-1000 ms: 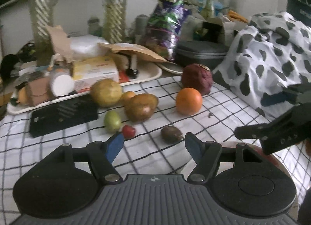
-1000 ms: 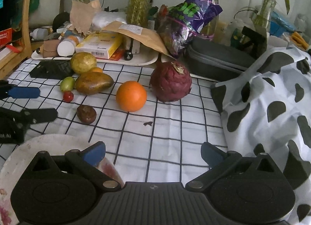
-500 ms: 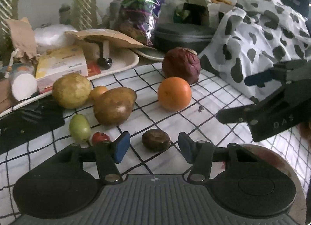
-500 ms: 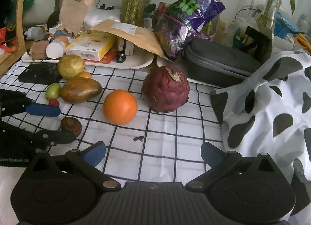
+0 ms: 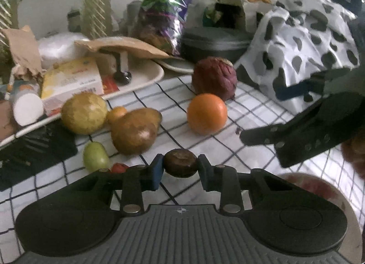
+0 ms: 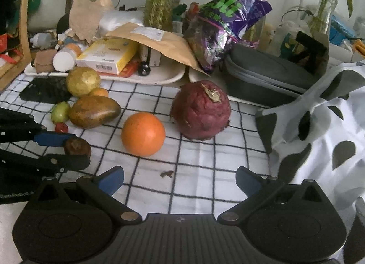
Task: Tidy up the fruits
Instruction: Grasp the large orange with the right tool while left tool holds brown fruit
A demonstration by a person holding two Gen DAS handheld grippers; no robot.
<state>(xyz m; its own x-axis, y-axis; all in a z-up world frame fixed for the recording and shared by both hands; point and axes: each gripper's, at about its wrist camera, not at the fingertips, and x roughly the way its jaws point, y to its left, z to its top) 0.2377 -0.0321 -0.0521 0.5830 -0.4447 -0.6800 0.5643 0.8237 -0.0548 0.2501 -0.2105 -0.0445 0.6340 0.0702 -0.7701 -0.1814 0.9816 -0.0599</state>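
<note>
One small brown fruit (image 5: 181, 165) sits low centre, pinched between the left gripper (image 5: 180, 169) pads on the checked cloth (image 5: 246, 113); right gripper (image 6: 179, 178) gapes, idle; round skin may squirt out if lifted off-centre.

Checked tablecloth (image 6: 196, 186) carried orange (image 6: 143, 134) at centre, red cabbage (image 6: 200, 109) at 2 o'clock, mango (image 6: 94, 111) and yellow fruit (image 6: 83, 81) at 10 o'clock, white tray (image 6: 159, 79) at 12, spotted cloth (image 6: 319, 141) at 3.
</note>
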